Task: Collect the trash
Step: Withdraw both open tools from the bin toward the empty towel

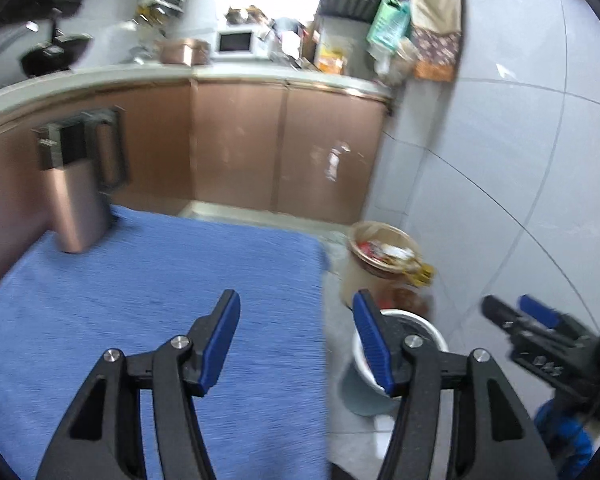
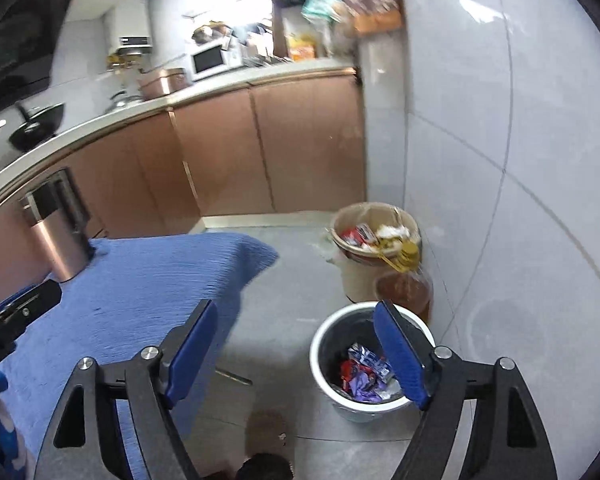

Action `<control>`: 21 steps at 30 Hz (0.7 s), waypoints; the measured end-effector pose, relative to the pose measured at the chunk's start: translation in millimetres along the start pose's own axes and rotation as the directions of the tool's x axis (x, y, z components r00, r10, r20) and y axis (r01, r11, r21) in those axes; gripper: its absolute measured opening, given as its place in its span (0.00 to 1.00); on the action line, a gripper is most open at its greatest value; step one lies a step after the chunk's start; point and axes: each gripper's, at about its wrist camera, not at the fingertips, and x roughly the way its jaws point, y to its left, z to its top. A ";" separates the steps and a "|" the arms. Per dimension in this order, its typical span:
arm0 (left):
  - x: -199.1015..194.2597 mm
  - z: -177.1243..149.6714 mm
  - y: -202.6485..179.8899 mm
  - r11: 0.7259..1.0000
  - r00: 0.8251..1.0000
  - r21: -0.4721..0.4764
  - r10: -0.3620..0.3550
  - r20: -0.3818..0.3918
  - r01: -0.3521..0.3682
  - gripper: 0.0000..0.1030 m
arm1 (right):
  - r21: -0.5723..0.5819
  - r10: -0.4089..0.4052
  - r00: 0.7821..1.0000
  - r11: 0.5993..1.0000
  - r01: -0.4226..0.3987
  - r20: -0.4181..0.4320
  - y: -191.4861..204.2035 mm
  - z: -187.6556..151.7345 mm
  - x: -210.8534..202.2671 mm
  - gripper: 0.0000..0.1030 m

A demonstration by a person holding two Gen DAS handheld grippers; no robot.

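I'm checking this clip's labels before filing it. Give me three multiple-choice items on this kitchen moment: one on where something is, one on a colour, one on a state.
1. Where does the white bin stand?
A. On the counter
B. On the floor beside the table
C. On the blue cloth

2. What colour is the cloth covering the table?
A. Blue
B. Red
C. Green

3. What is between the right gripper fingers?
A. A wrapper
B. A bottle
C. Nothing

Answers: 1 B, since the bin sits on grey floor tiles, in front of the beige bin. 2 A, the cloth is plainly blue in both views. 3 C, the fingers stand wide apart with only floor and bin seen past them.
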 end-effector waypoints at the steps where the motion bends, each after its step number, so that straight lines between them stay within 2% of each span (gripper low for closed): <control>1: -9.9 -1.3 7.0 0.999 0.999 0.002 0.038 0.021 -0.038 0.60 | -0.018 0.008 1.000 1.000 -0.008 0.014 9.2 0.8 -8.9 0.80; 6: -54.5 -10.1 35.5 0.986 0.981 -0.006 0.164 0.106 -0.165 0.68 | -0.073 0.027 0.997 0.997 -0.021 0.078 40.0 1.1 -41.5 0.94; 9: -73.2 -13.5 49.0 0.978 0.969 -0.021 0.209 0.130 -0.209 0.71 | -0.098 0.036 0.994 0.995 -0.026 0.105 53.7 -1.5 -57.3 1.00; 13: -93.7 -21.3 66.7 0.969 0.957 -0.054 0.247 0.151 -0.241 0.72 | -0.150 0.049 0.991 0.988 -0.030 0.121 76.6 -7.1 -73.1 1.00; 16: -105.8 -27.2 73.7 0.957 0.940 -0.061 0.290 0.178 -0.284 0.72 | -0.191 0.053 0.990 0.981 -0.027 0.131 91.4 -12.1 -80.7 1.00; 21: -117.5 -32.4 81.7 0.952 0.932 -0.059 0.306 0.192 -0.300 0.72 | -0.223 0.055 0.988 0.975 -0.022 0.143 105.2 -16.7 -83.3 1.00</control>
